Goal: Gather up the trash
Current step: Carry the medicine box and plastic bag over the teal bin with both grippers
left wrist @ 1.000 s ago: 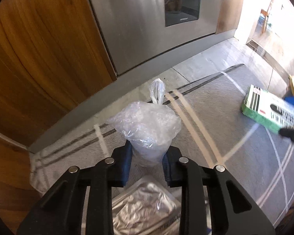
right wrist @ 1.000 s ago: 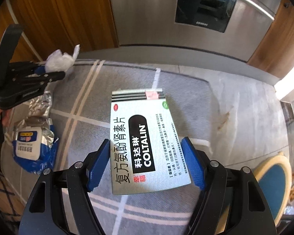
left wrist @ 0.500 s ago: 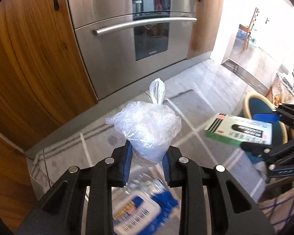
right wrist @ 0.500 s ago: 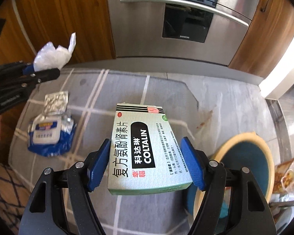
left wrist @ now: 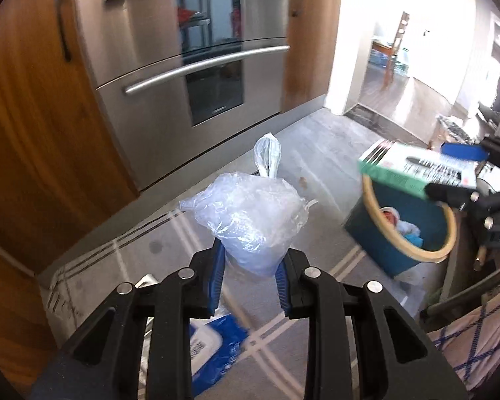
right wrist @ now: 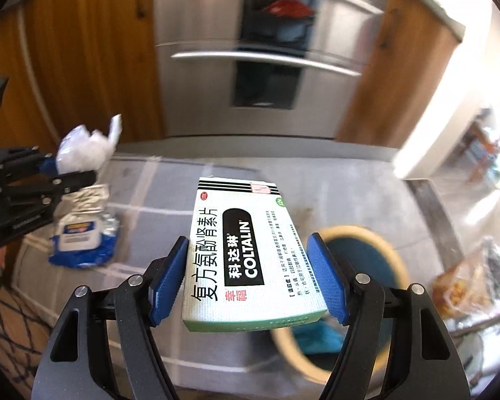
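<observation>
My left gripper point(left wrist: 250, 280) is shut on a knotted clear plastic bag point(left wrist: 250, 213) and holds it in the air above the rug. My right gripper point(right wrist: 250, 276) is shut on a white and green medicine box point(right wrist: 246, 253) marked COLTALIN, held over a teal bin point(right wrist: 376, 253) with a pale wooden rim. In the left wrist view the box point(left wrist: 416, 170) hangs above the bin point(left wrist: 413, 233), which holds some crumpled trash. A blue wipes packet point(right wrist: 80, 240) and a foil wrapper point(right wrist: 90, 196) lie on the rug at left.
A grey rug with white lines point(left wrist: 316, 350) covers the floor. Stainless steel oven drawers point(left wrist: 183, 76) and wooden cabinet fronts point(left wrist: 33, 133) stand behind. A clear bag with brown contents point(right wrist: 463, 283) lies to the right of the bin. A bright doorway point(left wrist: 400, 66) opens at right.
Both grippers have risen and swung right with their loads. The box now hangs over the teal bin, and the bin has come into fuller view in both cameras.
</observation>
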